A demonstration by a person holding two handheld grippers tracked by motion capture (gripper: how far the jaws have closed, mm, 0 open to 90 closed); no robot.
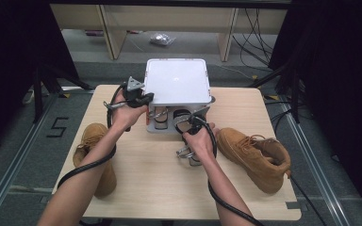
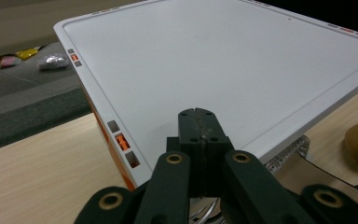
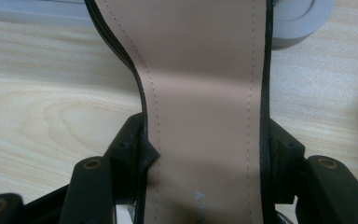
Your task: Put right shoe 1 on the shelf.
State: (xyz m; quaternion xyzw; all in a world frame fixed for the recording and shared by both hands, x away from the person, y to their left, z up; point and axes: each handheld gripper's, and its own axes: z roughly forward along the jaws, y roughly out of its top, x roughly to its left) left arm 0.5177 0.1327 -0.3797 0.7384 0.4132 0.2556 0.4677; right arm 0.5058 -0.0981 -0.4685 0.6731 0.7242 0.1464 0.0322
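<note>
A lab-style recording bay: black curtains [image 1: 9, 70] flank the pale wooden table [image 1: 146, 188], loose black cables [image 1: 259, 28] trail beyond the left gripper [image 1: 136, 96], taped grey floor [image 1: 56, 127].

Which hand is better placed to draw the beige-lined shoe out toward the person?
Right. The right tool grips the beige-lined shoe by both edges; the left tool is shut, up over the white box.

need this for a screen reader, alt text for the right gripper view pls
The right hand-held gripper clamps its two black jaws on the sides of a shoe's tan, stitched insole, edged in black. Below lies the light wooden table, with a grey base at the top right.
</note>
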